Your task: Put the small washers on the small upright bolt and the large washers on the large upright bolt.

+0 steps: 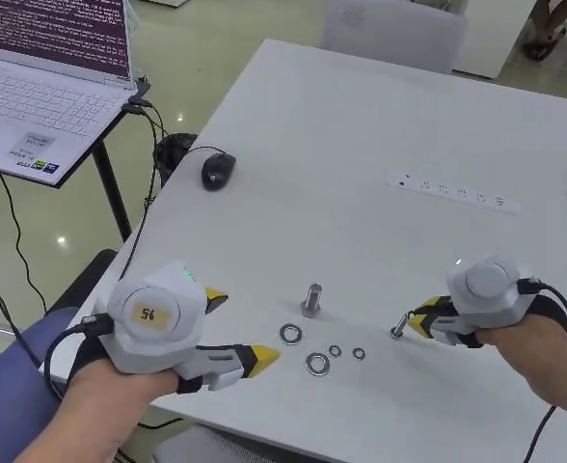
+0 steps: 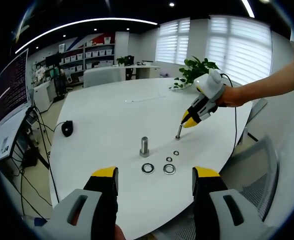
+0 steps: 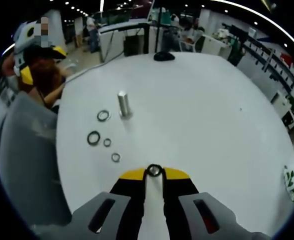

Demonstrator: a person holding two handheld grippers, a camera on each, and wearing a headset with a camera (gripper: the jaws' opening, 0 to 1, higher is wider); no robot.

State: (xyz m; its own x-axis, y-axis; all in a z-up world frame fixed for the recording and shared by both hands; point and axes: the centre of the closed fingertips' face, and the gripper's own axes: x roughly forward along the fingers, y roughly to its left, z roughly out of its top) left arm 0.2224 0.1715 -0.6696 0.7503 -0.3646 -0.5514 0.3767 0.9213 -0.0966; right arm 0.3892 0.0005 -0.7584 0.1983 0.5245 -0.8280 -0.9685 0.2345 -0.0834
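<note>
On your left gripper, at the lower left of the head view, a round yellow label on its top shows the number 56 in dark print. At the upper left, the laptop screen carries rows of pale text on purple, too small to read. The stickers on its palm rest are likewise illegible.

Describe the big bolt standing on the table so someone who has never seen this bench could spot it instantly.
On the white table, go to the near edge, where four washers lie loose. Just behind them stands the large bolt, a thick silver post upright on its head and held by nothing. The small bolt to its right is thinner and pinched in the right gripper.
</note>
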